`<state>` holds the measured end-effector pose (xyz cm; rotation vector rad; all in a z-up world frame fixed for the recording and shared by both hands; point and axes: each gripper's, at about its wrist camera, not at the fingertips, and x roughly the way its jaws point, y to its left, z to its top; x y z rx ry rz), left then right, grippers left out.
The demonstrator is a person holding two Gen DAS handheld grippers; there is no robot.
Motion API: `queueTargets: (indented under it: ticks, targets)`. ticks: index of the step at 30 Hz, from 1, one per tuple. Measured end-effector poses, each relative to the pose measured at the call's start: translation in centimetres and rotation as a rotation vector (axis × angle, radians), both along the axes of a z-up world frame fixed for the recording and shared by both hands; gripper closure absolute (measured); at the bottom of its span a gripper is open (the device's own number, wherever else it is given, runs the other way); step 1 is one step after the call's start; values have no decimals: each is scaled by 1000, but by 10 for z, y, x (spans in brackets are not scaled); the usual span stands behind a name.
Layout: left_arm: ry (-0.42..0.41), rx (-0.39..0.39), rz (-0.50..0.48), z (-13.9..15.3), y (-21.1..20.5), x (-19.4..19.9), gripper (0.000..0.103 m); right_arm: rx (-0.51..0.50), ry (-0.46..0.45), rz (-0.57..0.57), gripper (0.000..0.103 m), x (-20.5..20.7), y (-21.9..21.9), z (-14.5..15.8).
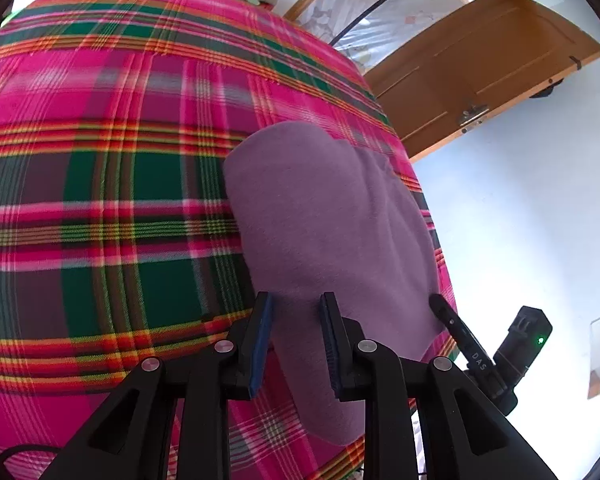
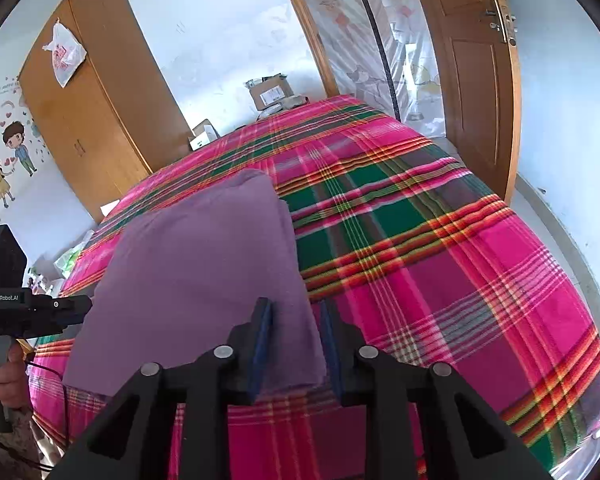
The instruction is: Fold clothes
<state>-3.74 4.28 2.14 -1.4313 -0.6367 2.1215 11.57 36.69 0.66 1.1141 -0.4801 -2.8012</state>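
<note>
Purple folded garment point(image 1: 324, 216), plaid bedspread point(image 1: 100, 184) beneath

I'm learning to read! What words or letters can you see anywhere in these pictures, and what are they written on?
"GenRobot.AI": white letters on the black left gripper, right wrist view.
"DAS": on the right gripper's finger, left wrist view.
Wall sticker above the cartoon couple: curly writing, too small to read.
Plastic bag on the wardrobe: red print, blurred.
Cardboard box label: too small to read.
</note>
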Motion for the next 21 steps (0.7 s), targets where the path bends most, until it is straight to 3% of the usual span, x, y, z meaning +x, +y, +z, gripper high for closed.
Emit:
queueTargets:
  ticks: [2, 5, 6, 8, 14, 21]
  targets:
    - [-11, 28, 7, -3, -4, 0, 59, -15, 1, 19, 76, -1, 2, 3]
    - [-33, 85, 13, -7, -8, -3, 58, -89, 25, 81, 70, -8, 6, 8]
    - [-38, 91, 5, -9, -6, -4, 57, -105, 23, 90, 62, -12, 8, 9]
    - [-44, 94, -10, -10, -3, -5, 50, -117, 23, 98, 58, -21, 10, 10]
    - [-68, 106, -28, -17, 6, -13, 49, -165, -54, 133, 53, -50, 16, 1]
    - [-124, 156, -30, -30, 7, -28, 46, -293, -119, 216, 50, -79, 27, -13]
